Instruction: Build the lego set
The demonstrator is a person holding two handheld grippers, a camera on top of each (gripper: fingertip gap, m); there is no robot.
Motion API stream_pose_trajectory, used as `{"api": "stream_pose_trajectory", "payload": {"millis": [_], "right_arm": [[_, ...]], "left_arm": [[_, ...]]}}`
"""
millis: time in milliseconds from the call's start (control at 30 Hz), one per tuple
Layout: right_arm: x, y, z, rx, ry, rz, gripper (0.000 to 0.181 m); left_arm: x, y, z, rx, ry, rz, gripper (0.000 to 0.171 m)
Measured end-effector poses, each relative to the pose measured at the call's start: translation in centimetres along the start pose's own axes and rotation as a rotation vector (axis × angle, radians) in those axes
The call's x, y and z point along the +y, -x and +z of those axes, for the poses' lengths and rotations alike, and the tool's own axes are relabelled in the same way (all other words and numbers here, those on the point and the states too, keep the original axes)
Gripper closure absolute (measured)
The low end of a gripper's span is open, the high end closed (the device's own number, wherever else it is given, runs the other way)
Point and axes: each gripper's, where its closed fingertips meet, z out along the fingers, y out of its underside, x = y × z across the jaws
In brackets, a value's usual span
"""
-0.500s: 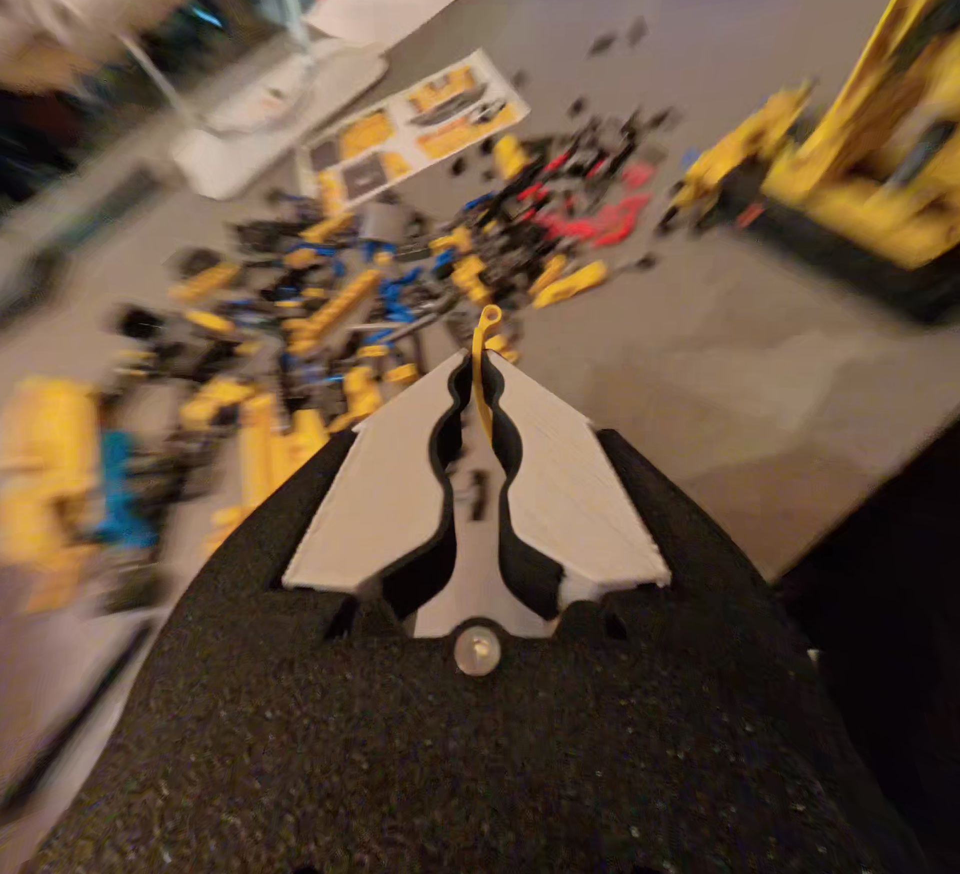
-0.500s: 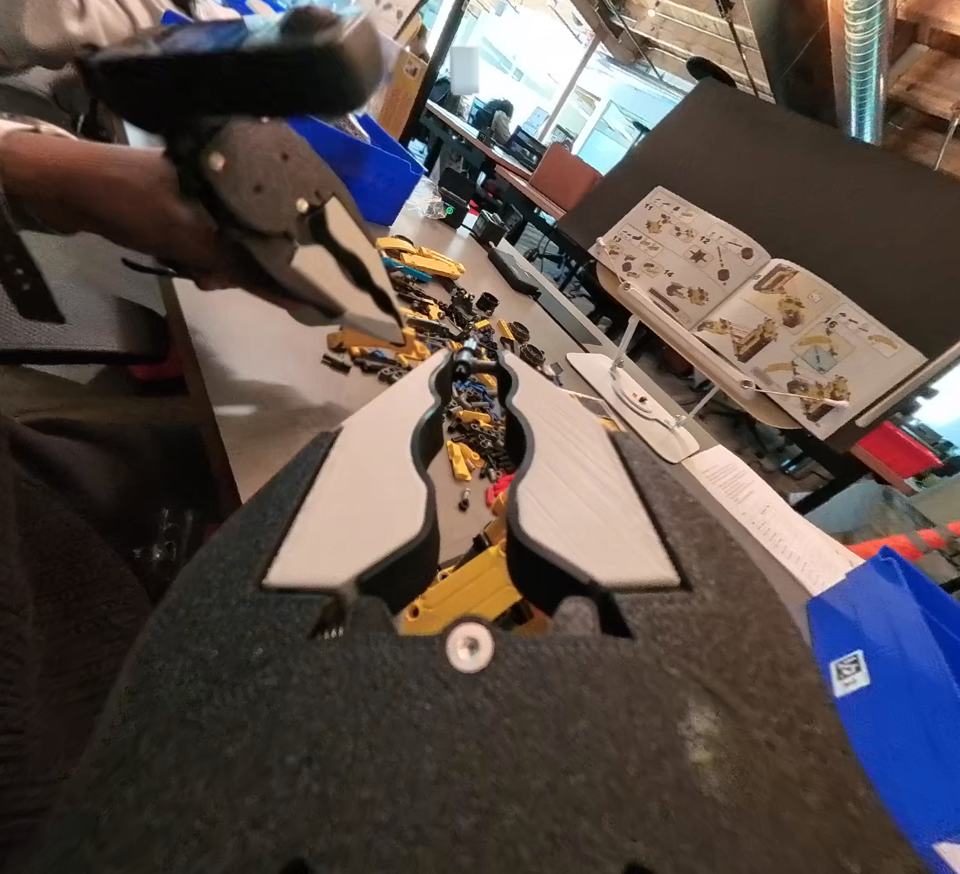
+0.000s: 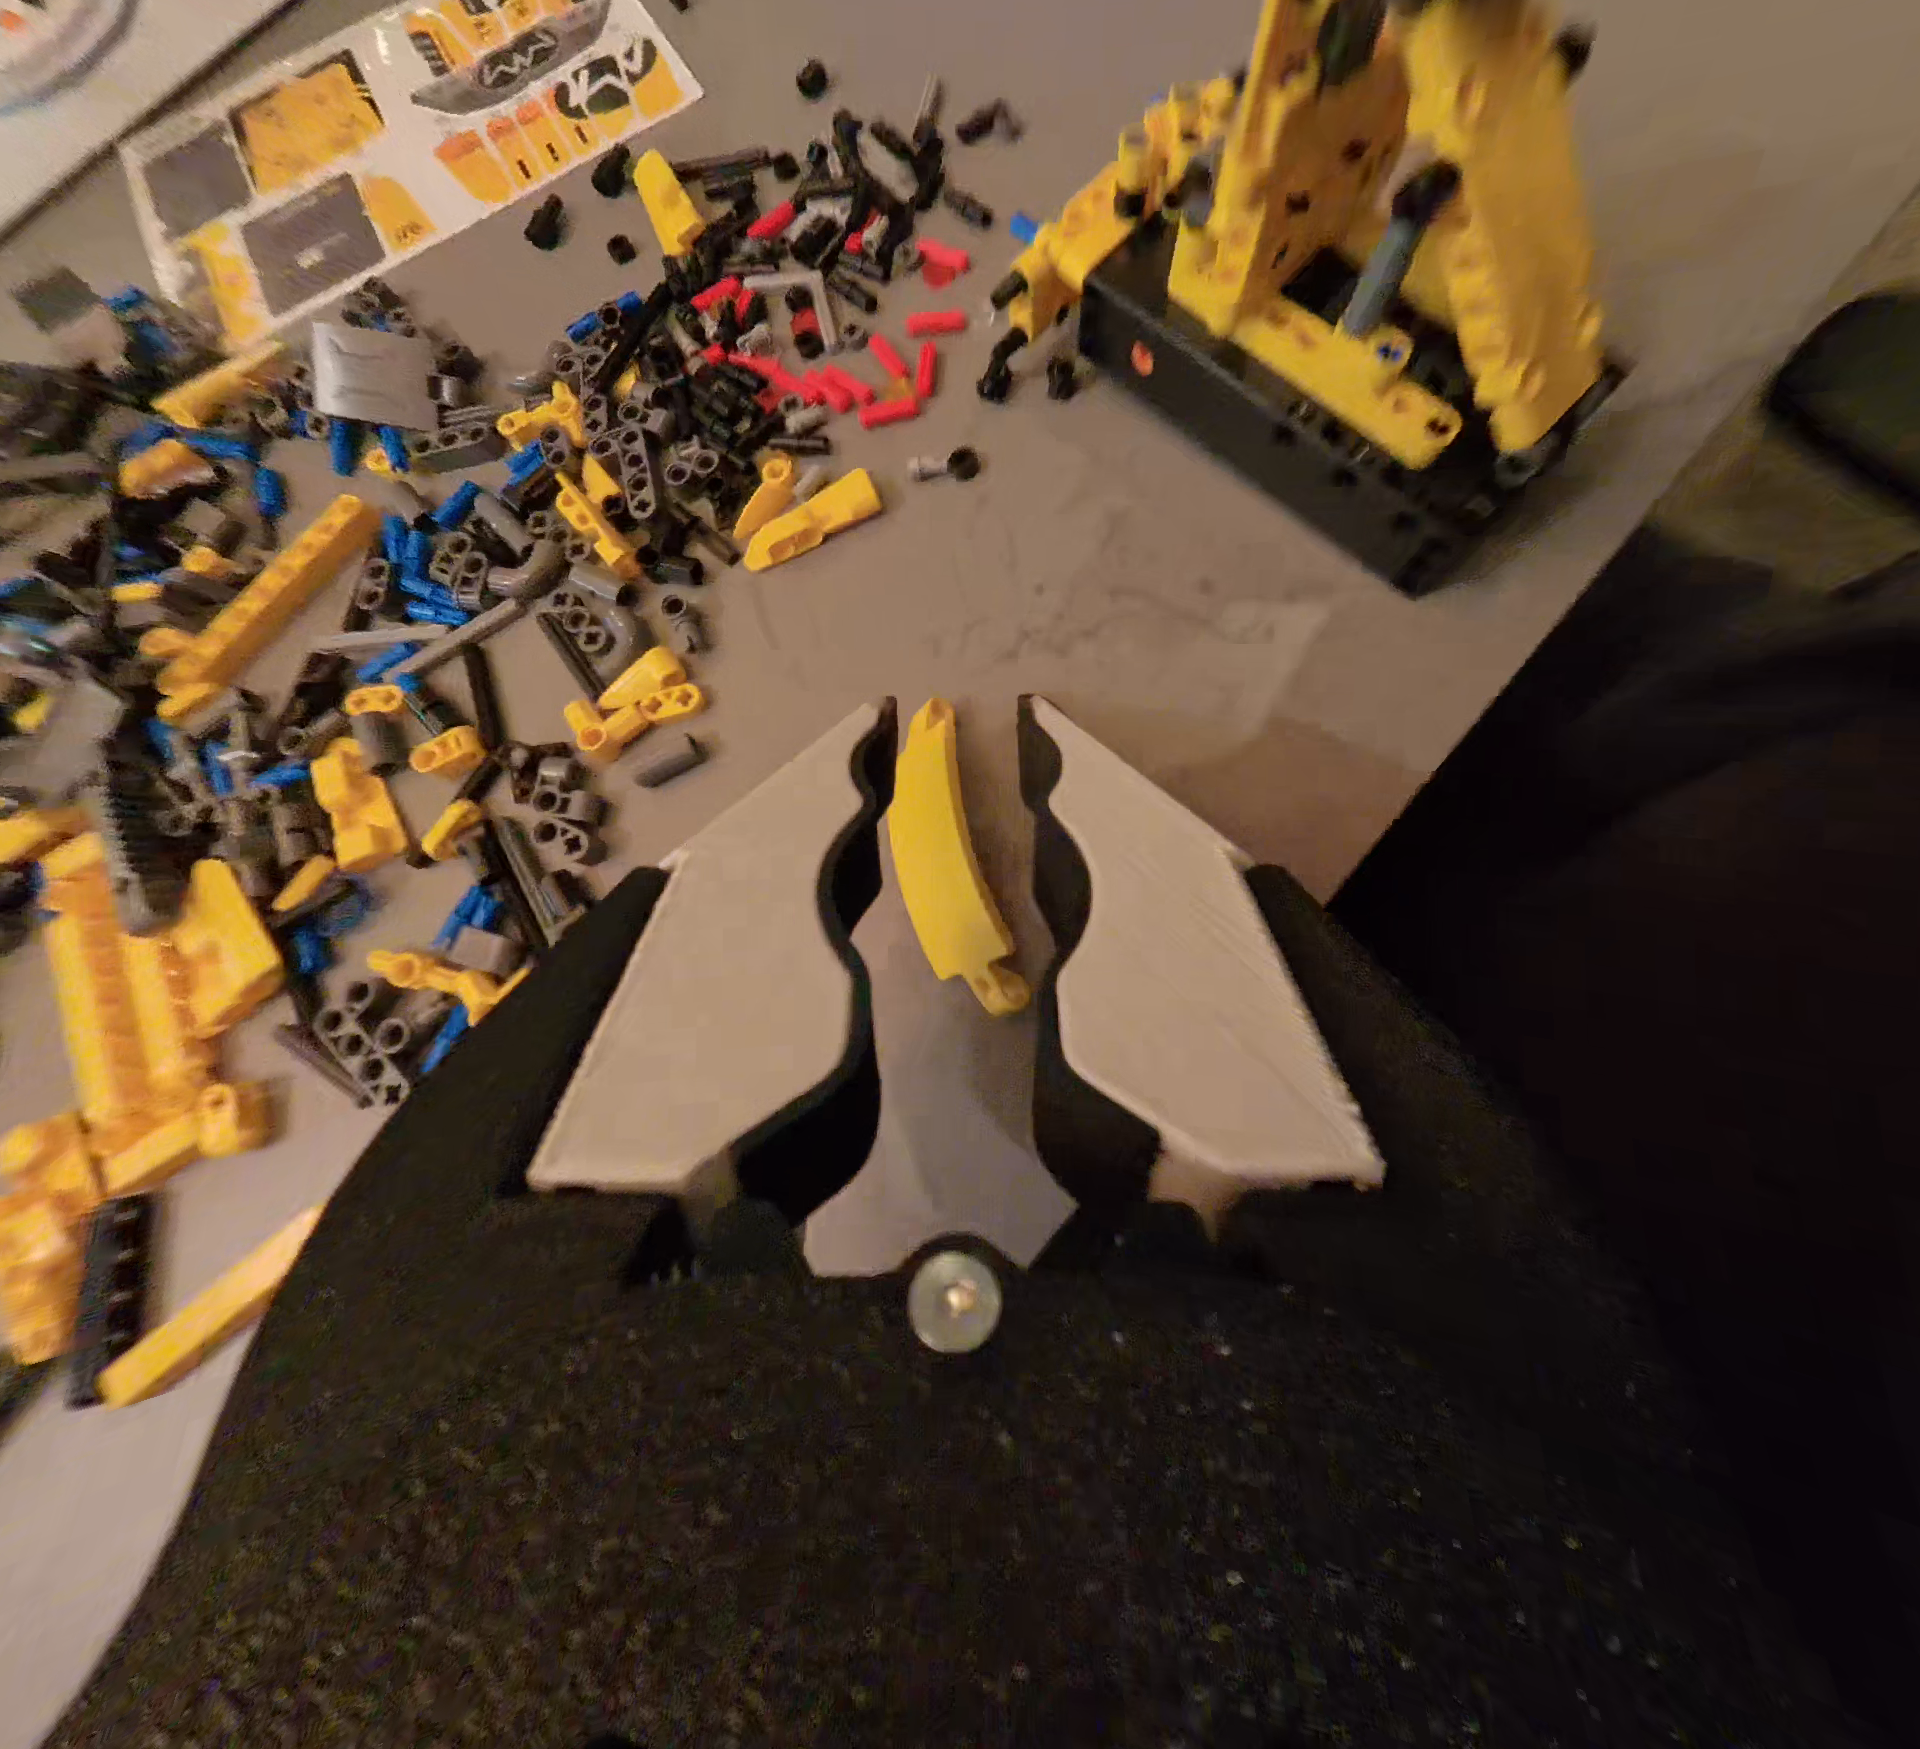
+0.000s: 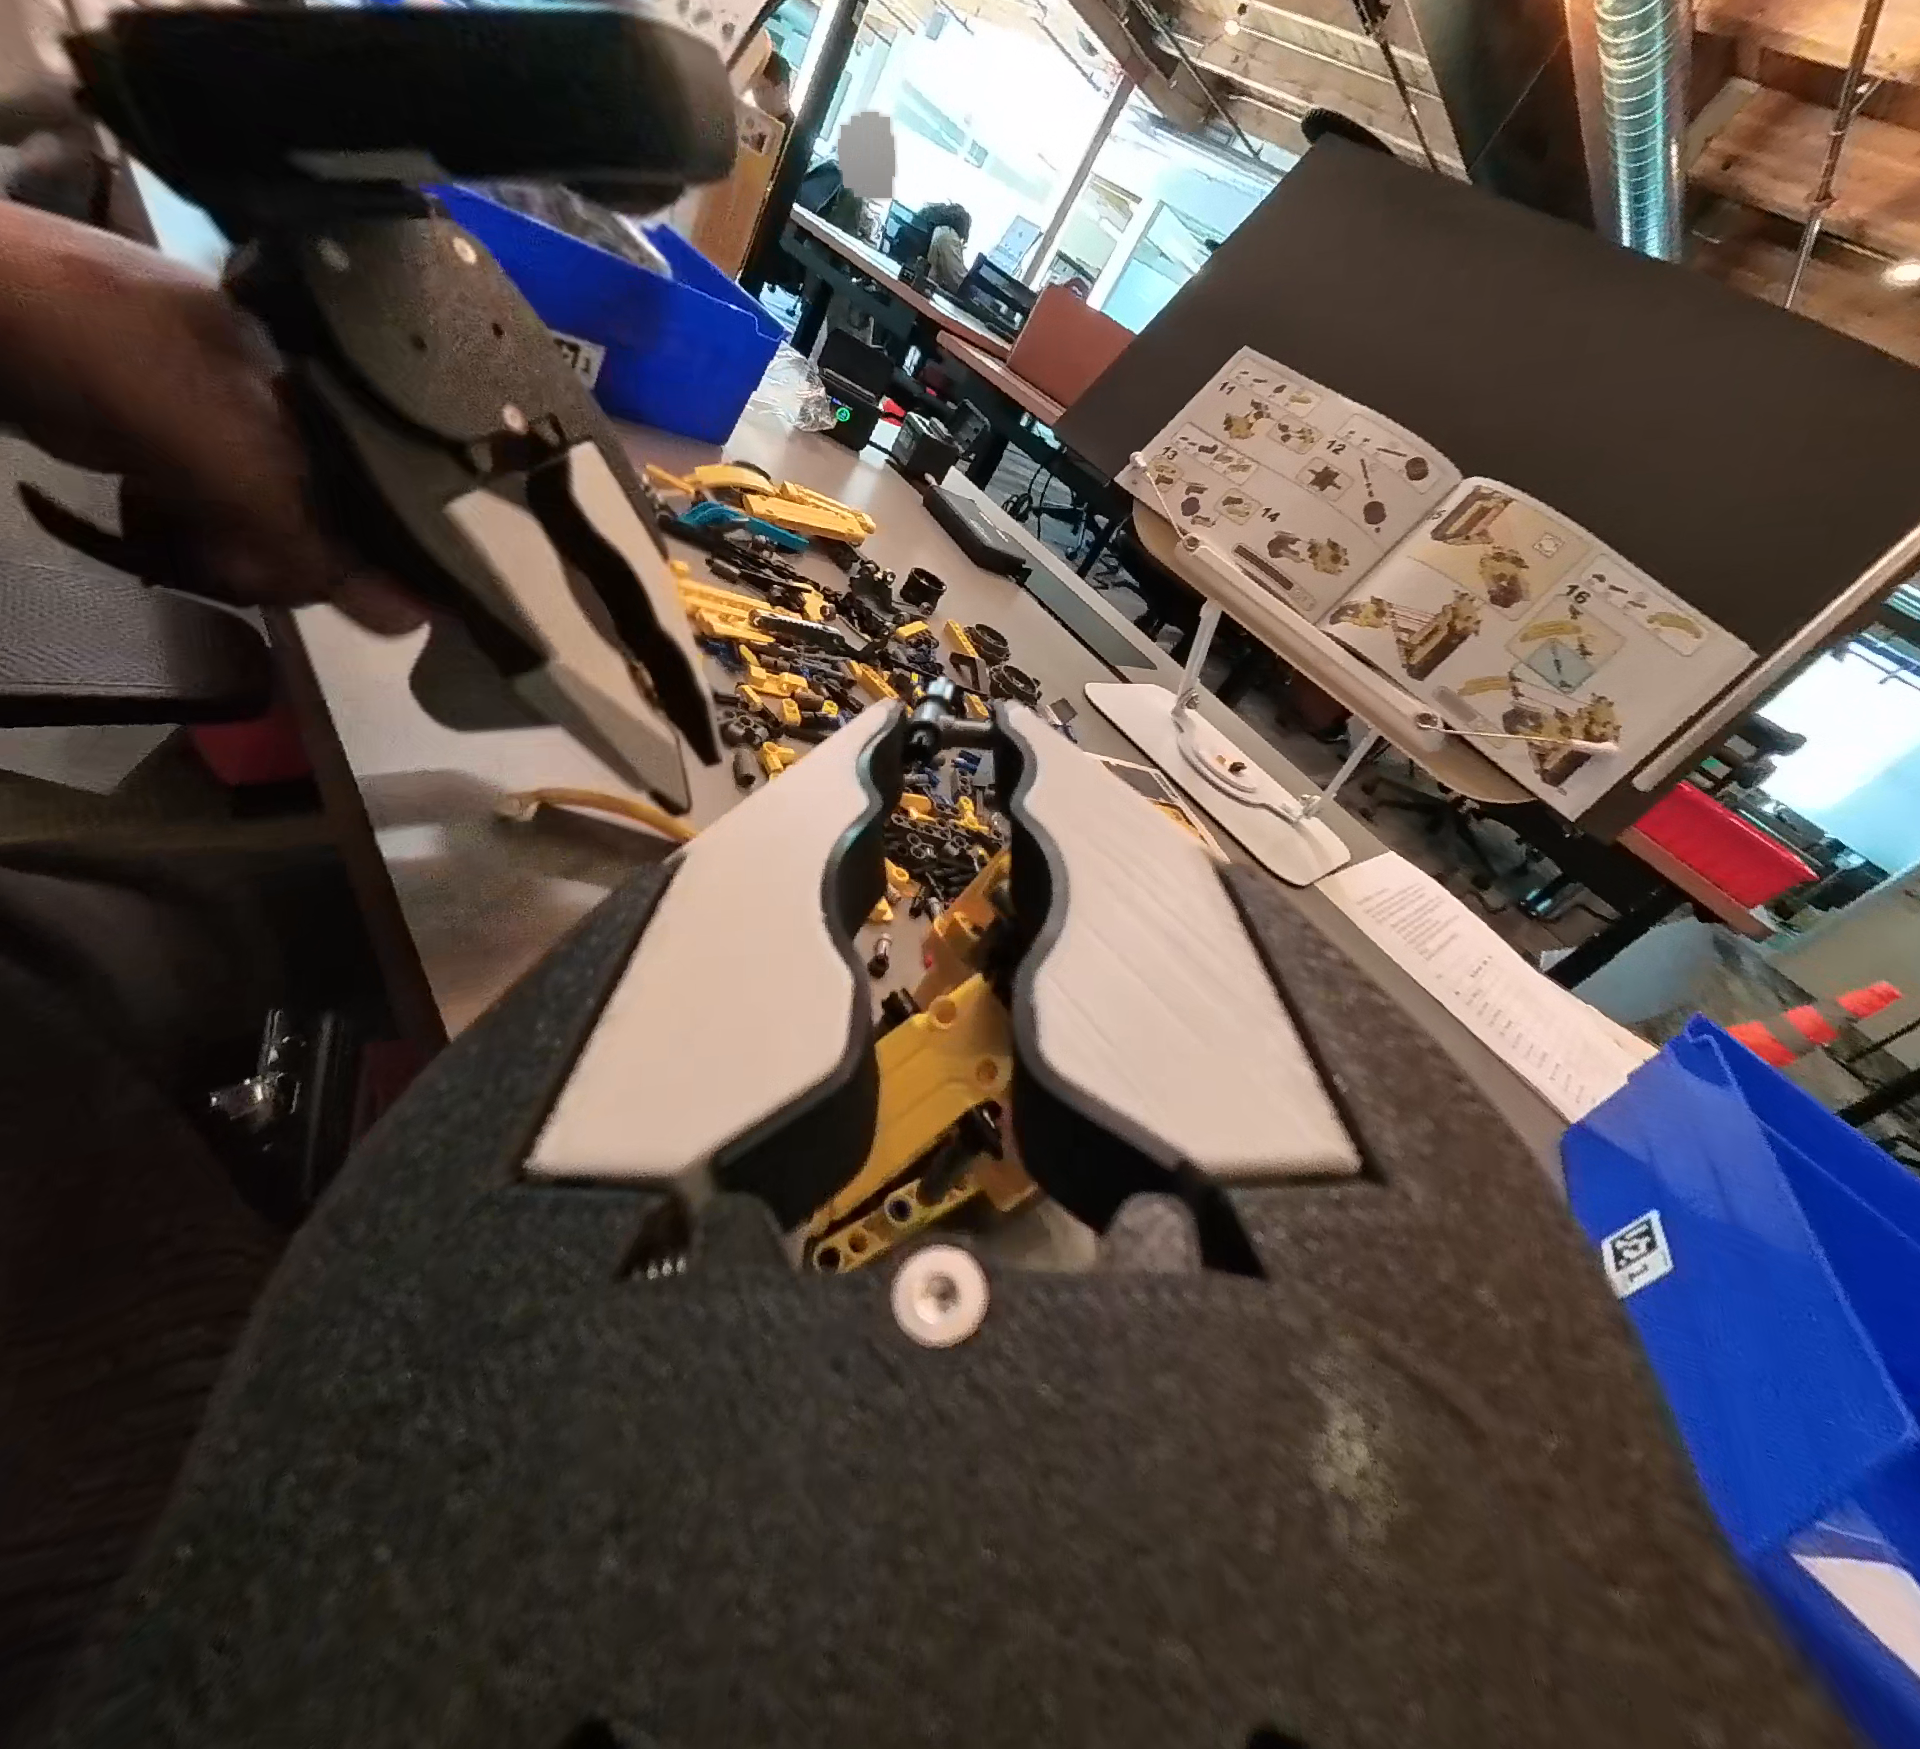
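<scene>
While the left gripper (image 3: 954, 712) hangs low over the grey table (image 3: 1143, 577), its jaws stand spread, and a curved yellow panel piece (image 3: 943, 852) lies between them, touching neither finger as far as the left wrist view shows. Ahead and to the left of those jaws sprawls a heap of loose building pieces (image 3: 623, 452) in yellow, black, blue and red, with a sticker sheet (image 3: 416, 130) beyond it. Ahead to the right stands the half-built yellow and black model (image 3: 1351, 265), blurred at its top.

Over to the right gripper (image 4: 951, 712): its jaws are nearly closed, pinching a small black connector piece (image 4: 935, 712) at the very tips. Below the fingers shows part of the yellow model. Off to the left of these jaws a person's hand (image 4: 156, 411) holds the other gripper, its tips just above the yellow panel on the table. Ahead to the right, an open instruction booklet (image 4: 1403, 556) rests on a stand, and a blue bin (image 4: 1766, 1284) sits close by on the right.
</scene>
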Motion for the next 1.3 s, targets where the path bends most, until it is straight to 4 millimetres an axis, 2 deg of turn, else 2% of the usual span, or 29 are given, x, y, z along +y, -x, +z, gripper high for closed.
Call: {"api": "stream_pose_trajectory", "payload": {"millis": [67, 167, 233, 367, 633, 900, 1000, 1067, 1133, 1200, 1267, 1300], "right_arm": [[0.0, 0.0, 0.0, -0.001, -0.009, 0.006, 0.166], [-0.1, 0.3, 0.0, -0.007, -0.015, 0.003, 0.166], [-0.1, 0.4, 0.0, -0.007, -0.014, -0.004, 0.166], [-0.1, 0.3, 0.0, -0.006, -0.015, 0.003, 0.166], [-0.1, 0.5, 0.2, -0.010, -0.012, -0.006, 0.166], [-0.1, 0.8, 0.2, -0.029, 0.000, -0.003, 0.166], [0.2, 2.0, 0.4, -0.099, 0.053, 0.011, 0.166], [0.3, 3.9, 0.7, -0.182, 0.100, 0.064, 0.165], [0.3, 6.7, 1.3, -0.261, 0.146, 0.146, 0.165], [2.1, 9.2, 2.0, -0.281, 0.242, 0.121, 0.165], [4.8, 9.1, 2.7, -0.184, 0.341, -0.006, 0.165], [5.4, 8.8, 3.0, -0.147, 0.356, -0.039, 0.165]], "left_arm": [[-0.2, 1.0, -0.6, 0.048, -0.019, -0.112, 0.147], [1.1, 3.2, -0.6, 0.042, 0.009, -0.233, 0.147], [2.1, 3.6, -0.3, 0.038, 0.032, -0.265, 0.148], [2.8, 2.1, -0.2, 0.049, 0.063, -0.193, 0.148], [2.1, 0.2, 0.0, 0.007, 0.063, -0.066, 0.148], [1.4, -1.2, 0.4, 0.011, 0.044, -0.043, 0.147], [1.3, -0.4, 0.0, 0.002, 0.032, -0.073, 0.147], [1.5, -0.1, -0.4, 0.035, 0.027, -0.134, 0.147], [1.9, 0.0, -0.5, 0.074, 0.030, -0.188, 0.147], [2.3, 0.2, -0.6, 0.076, 0.030, -0.212, 0.148], [2.6, 0.3, -0.7, 0.067, 0.024, -0.220, 0.148], [2.6, 0.2, -0.7, 0.072, 0.018, -0.227, 0.148]]}}
